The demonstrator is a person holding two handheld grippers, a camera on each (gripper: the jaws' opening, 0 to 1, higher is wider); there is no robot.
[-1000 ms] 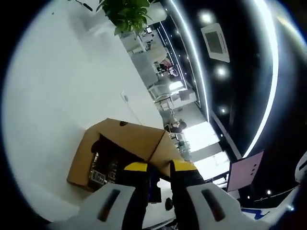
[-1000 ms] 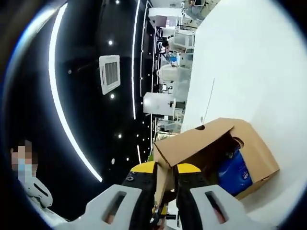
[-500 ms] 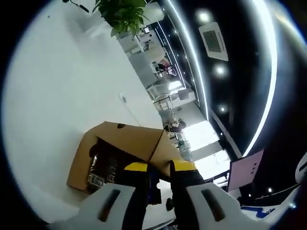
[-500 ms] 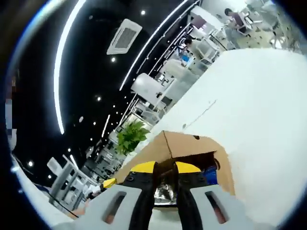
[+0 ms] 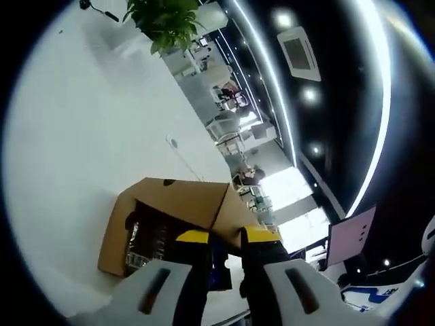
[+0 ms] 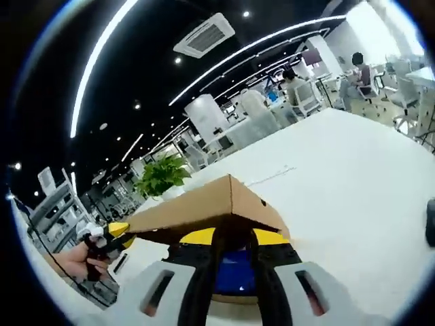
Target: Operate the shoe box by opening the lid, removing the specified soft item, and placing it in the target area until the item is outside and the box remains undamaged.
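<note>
A brown cardboard shoe box (image 5: pixel 119 231) lies on the white table (image 5: pixel 81 136) with its lid (image 5: pixel 194 200) lifted. Dark packed contents (image 5: pixel 153 238) show inside it. My left gripper (image 5: pixel 226 238) is shut on the lid's edge, its yellow-tipped jaws on either side of the cardboard. In the right gripper view the lid (image 6: pixel 204 204) spreads just above my right gripper (image 6: pixel 233 238), which is shut on its near edge. A blue soft item (image 6: pixel 234 272) shows below, between the jaws. My left gripper (image 6: pixel 109 234), held by a hand (image 6: pixel 71 258), touches the lid's left corner.
A potted plant (image 5: pixel 166 20) (image 6: pixel 160 176) stands at the table's far side. A thin cable (image 5: pixel 183 153) lies on the table beyond the box. A dark object (image 6: pixel 429 221) sits at the right edge. Office chairs and people (image 6: pixel 360 68) are in the background.
The right gripper view has rolled and swung a long way, and the lid now lies flat just above its jaws. The left gripper view has barely shifted, and both grippers stay on the lid.
</note>
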